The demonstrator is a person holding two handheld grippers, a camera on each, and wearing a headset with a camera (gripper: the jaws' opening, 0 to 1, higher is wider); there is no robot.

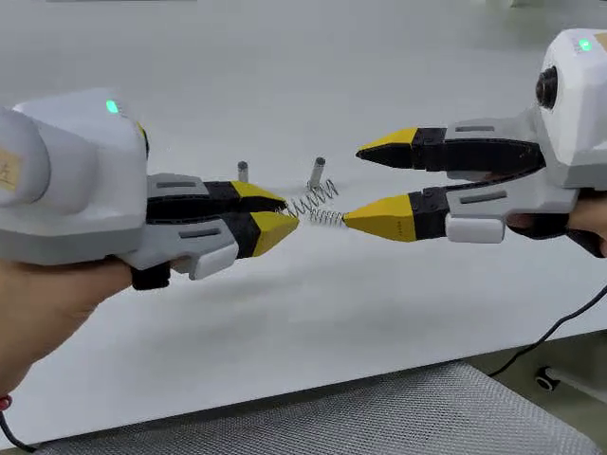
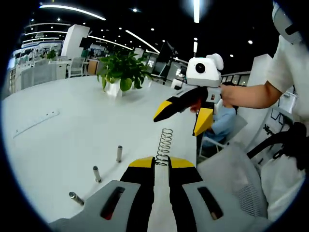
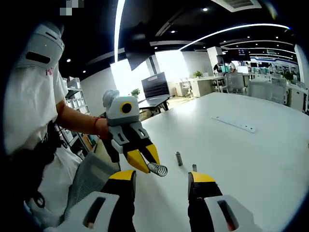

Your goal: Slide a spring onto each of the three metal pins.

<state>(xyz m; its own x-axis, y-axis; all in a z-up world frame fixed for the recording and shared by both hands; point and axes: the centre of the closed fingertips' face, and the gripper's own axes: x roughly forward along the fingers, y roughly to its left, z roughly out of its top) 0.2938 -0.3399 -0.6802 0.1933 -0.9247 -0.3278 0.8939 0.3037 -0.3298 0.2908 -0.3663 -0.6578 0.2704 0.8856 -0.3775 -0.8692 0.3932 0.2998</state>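
Left gripper (image 1: 289, 210) clamps one end of the spring (image 1: 315, 202); right gripper (image 1: 352, 185) gapes at its other end; three bare metal pins (image 2: 118, 153) stand behind it. First threading looks due: align spring over a pin.

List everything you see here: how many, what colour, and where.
spring: one, silver, held in the left gripper's tips above the table
pins: three, grey metal, in a row on the table
table: one, white, under it all
strip: one, white, flat on the table away from the pins
plant: one, green in a white pot, at the table's far side
chair: one, grey mesh, at the table's near edge
cable: one, black, below the table's near edge
left gripper: one, white with black and yellow jaws, shut on the spring
right gripper: one, same colours, open, facing the spring
hands: two, one holding each gripper
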